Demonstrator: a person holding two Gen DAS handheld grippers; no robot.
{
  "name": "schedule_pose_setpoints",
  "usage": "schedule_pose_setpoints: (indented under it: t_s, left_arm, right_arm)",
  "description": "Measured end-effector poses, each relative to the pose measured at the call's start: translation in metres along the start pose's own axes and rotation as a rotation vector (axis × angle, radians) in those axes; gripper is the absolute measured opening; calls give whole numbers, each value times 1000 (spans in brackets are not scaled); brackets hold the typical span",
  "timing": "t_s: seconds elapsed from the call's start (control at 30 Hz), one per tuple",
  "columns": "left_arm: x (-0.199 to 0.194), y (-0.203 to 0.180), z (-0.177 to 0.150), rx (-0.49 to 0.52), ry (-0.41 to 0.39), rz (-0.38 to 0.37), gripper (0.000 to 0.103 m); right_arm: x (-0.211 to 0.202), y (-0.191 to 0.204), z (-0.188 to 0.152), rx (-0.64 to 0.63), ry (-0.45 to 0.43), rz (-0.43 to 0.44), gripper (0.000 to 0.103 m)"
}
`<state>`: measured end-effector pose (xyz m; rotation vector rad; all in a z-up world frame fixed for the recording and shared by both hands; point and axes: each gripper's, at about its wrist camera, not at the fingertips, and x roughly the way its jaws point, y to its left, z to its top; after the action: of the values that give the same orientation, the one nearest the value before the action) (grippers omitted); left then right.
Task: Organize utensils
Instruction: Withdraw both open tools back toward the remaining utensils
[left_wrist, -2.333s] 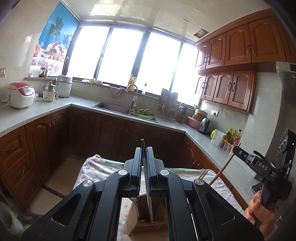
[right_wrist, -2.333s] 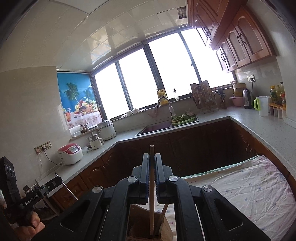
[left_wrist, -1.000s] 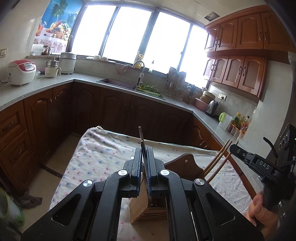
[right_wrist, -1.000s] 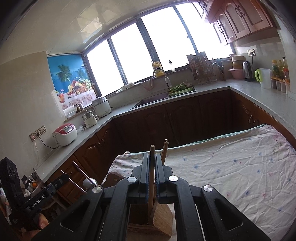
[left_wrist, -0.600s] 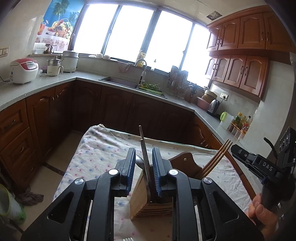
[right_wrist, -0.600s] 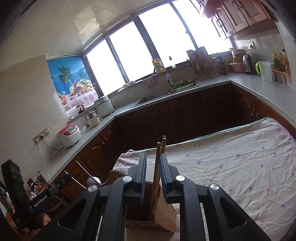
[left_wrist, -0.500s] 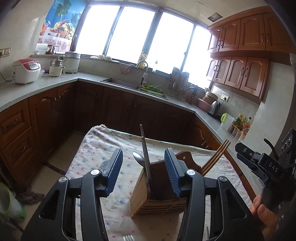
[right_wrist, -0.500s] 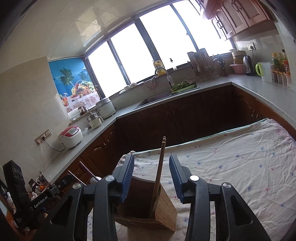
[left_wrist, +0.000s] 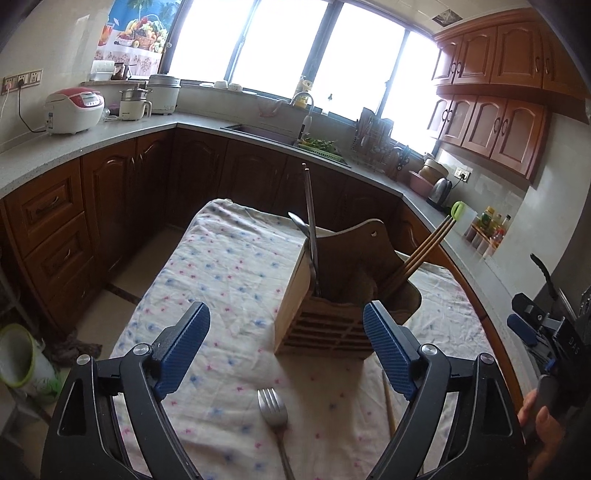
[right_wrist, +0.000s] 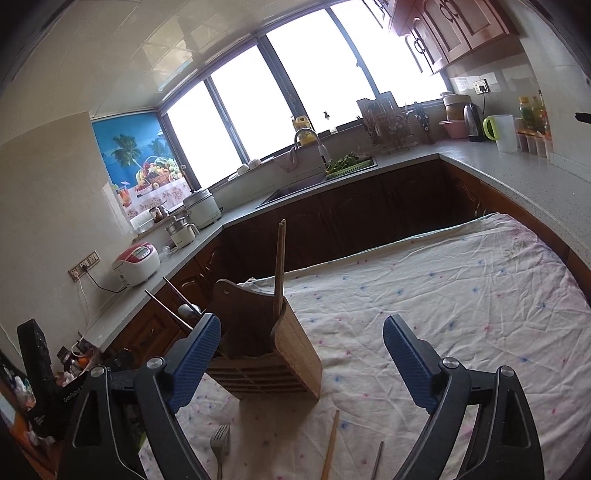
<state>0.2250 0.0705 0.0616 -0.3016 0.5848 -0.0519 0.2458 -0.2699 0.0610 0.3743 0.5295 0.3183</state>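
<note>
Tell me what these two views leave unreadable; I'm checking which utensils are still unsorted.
- Fork: handle end runs off the bottom edge in the left wrist view.
- Loose wooden chopstick: lower part cut off by the bottom edge, right wrist view.
- Thin utensil beside it: only a tip shows, type unclear.
- Wooden holder: its walls hide the utensil ends inside, so a count per compartment is impossible.
- Table nearer the person: outside both views.

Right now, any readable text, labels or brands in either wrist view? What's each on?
"DAS": on the right gripper body, left wrist view.
"GenRobot": partly cut off, on the left gripper body, right wrist view.
Rice cooker panel and condiment bottles: too small to read.
</note>
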Motion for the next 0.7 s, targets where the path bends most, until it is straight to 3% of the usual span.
schedule_pose_setpoints:
  t_s: [0.27, 0.7]
  left_arm:
    - [-6, -6, -41, 16, 89, 14, 87]
    - [-4, -16, -92, 38, 216, 7, 87]
  right_arm:
    - [-37, -7, -44, -32, 48, -54, 92]
    - [-58, -32, -109, 17, 170, -155, 93]
